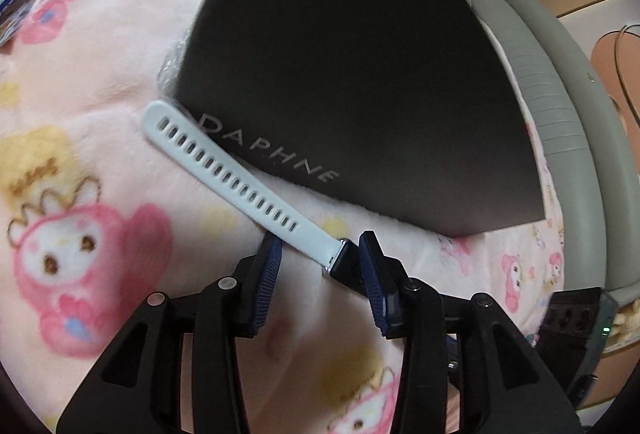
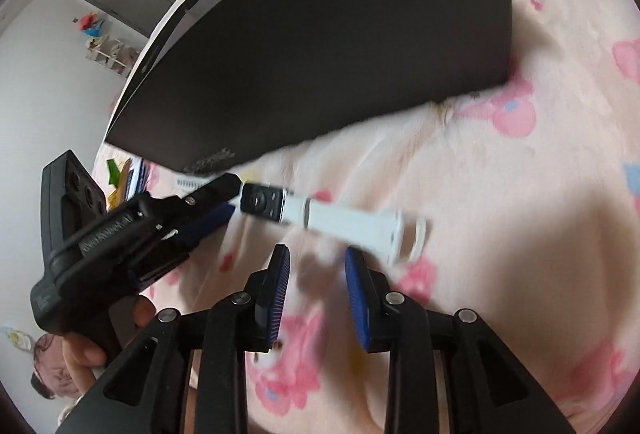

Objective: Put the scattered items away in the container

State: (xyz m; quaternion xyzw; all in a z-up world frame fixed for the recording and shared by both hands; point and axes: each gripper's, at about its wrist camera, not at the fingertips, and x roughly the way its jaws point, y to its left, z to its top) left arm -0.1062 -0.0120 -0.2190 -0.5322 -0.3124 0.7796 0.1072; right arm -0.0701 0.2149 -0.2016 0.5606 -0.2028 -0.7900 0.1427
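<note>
We are holding both grippers over a smartwatch [image 1: 240, 170] that is lying flat on a pink cartoon-print blanket [image 1: 92, 82], stretched along the lower edge of a dark box lid [image 1: 352, 66] printed DAPHNE. The watch's white perforated strap is running beside that printed edge, its tip just touching the lid's corner, while the black watch body [image 2: 262, 203] and the buckle strap are extending away along the blanket.

Our left gripper [image 1: 320, 258] is standing with its jaws partly apart; the watch body is sitting against the inner face of one blue pad, and the other pad is standing clear of the strap, so nothing is being squeezed. In the right wrist view this same gripper is coming in from the left edge, with a hand [image 2: 86, 348] wrapped round its grip and its tips lying at the watch body.

Our right gripper [image 2: 318, 266] is hovering just short of the buckle strap, its jaws narrowly parted with only blanket showing between the pads; the view is blurred, so we cannot tell whether its tips are touching the fabric.

A grey padded bed edge [image 1: 560, 106] is bordering the blanket beyond the lid
</note>
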